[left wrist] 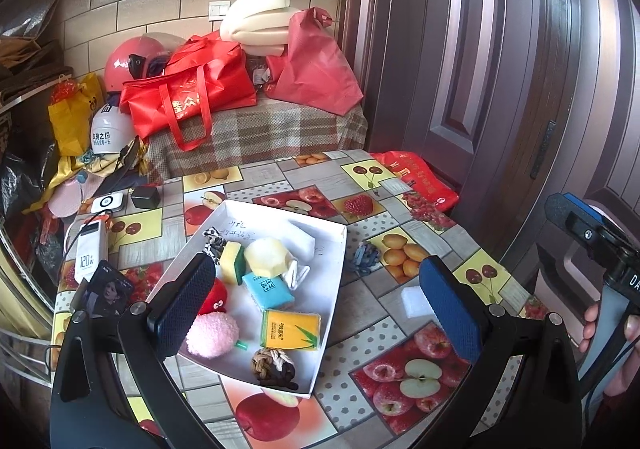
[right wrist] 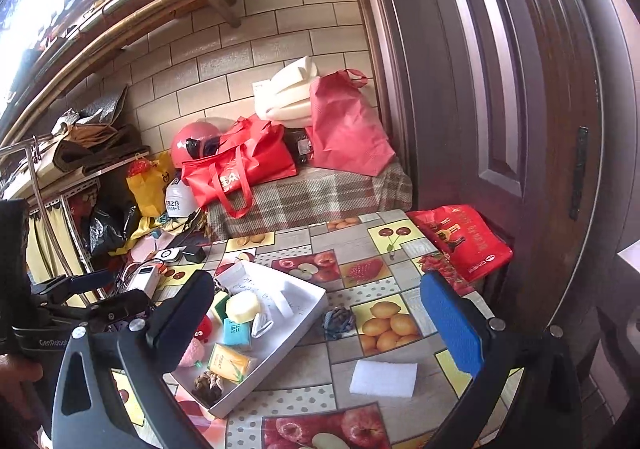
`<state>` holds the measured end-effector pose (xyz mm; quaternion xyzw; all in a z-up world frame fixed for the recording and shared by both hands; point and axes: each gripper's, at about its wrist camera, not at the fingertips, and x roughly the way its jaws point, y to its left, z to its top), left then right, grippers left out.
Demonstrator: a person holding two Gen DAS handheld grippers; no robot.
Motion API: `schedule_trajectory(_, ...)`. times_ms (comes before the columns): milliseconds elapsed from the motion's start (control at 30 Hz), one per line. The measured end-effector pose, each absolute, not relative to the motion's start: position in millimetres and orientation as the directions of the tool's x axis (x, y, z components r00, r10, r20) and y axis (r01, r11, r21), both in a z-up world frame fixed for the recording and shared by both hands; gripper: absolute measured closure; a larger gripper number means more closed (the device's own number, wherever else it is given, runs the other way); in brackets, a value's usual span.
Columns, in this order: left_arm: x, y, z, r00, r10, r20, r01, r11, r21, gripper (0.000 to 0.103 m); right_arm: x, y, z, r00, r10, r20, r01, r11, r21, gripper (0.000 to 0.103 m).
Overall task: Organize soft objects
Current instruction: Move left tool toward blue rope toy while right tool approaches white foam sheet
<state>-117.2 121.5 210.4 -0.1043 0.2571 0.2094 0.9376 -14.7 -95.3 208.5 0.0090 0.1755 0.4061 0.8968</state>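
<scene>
Both claws released, jaws spread wide and empty: left gripper (left wrist: 316, 301) hangs over the white tray (left wrist: 320, 345), right gripper (right wrist: 320, 317) above the fruit-print table (right wrist: 360, 421). Tray holds pink plush ball (left wrist: 212, 335), yellow packet (left wrist: 291, 330), blue packet (left wrist: 267, 290), brown knotted ball (left wrist: 274, 367), pale foam round (left wrist: 267, 257), yellow-green sponge (left wrist: 233, 261). Still on the cloth outside the tray: blue-grey knotted ball (right wrist: 339, 323) just beside its right wall, white foam pad (right wrist: 383, 378) nearer the camera, apart from it
</scene>
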Motion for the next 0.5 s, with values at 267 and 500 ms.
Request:
schedule_trajectory(267, -103.3, 110.1, 202.5, 0.776, 0.314, -0.547, -0.447, 0.886, -0.124, 0.000, 2.0, -114.5, 215.8, 0.634, 0.715, -0.295, -0.715, 0.687, 0.130, 0.000)
schedule_trajectory(500, -92.4, 103.6, 197.2, 0.762, 0.324, -0.561, -0.471, 0.872, -0.135, 0.000, 34.0, -124.9, 217.2, 0.646, 0.702, -0.300, -0.712, 0.696, 0.097, 0.000)
